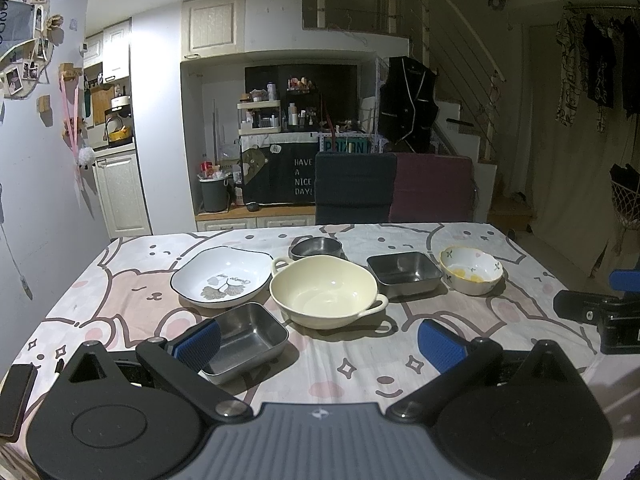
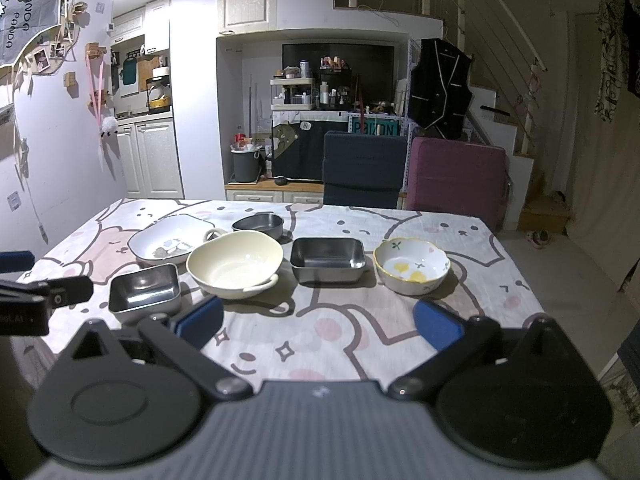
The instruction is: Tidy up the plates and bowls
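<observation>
Several dishes stand on the bear-print tablecloth. A cream two-handled bowl (image 1: 324,290) (image 2: 235,262) sits in the middle. Left of it lies a white plate with a leaf print (image 1: 222,276) (image 2: 168,240). Behind it is a round steel bowl (image 1: 317,248) (image 2: 259,224). A square steel tray (image 1: 404,270) (image 2: 328,260) and a flower-print bowl (image 1: 472,270) (image 2: 412,266) stand to its right. A second steel tray (image 1: 246,338) (image 2: 145,292) lies nearest. My left gripper (image 1: 320,342) is open, its left pad over that tray's near corner. My right gripper (image 2: 320,320) is open above bare cloth.
A dark phone (image 1: 16,398) lies at the table's near left corner. Two chairs, a navy chair (image 2: 364,168) and a maroon chair (image 2: 456,180), stand at the far edge. The table's right edge (image 2: 516,264) drops to the floor. Each gripper shows at the other view's side.
</observation>
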Available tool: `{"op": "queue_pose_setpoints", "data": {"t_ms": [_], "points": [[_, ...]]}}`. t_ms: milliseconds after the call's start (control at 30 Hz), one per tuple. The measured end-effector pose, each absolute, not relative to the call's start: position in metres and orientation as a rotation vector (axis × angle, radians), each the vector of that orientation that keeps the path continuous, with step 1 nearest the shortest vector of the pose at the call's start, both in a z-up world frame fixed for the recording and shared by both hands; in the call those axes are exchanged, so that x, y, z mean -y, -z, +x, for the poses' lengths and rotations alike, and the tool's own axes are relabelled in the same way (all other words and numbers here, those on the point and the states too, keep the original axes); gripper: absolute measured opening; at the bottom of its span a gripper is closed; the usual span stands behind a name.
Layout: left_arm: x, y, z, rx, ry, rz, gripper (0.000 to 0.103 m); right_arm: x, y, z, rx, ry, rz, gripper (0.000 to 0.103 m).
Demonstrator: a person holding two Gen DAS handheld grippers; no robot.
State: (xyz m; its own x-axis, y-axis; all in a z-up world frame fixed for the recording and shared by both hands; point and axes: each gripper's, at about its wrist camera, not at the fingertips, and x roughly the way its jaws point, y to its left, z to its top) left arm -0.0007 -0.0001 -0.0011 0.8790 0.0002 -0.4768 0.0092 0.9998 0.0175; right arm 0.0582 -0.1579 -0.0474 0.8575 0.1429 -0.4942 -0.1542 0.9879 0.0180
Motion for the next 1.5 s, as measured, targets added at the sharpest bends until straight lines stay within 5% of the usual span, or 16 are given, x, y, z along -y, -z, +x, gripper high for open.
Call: {"op": "queue_pose_setpoints", "data": {"t_ms": [700,1500], "points": [[-0.014,-0.018,0.04,-0.469,-0.037,0.013,0.103,0.145,0.04,0.089,-0.501,-0.158,-0.048,0.103],[-0.104,-0.022,0.155,-0.464,-0.239,0.0,0.103,0.082,0.004,0.224,-0.448,-0.383,-0.118,0.103]]}}
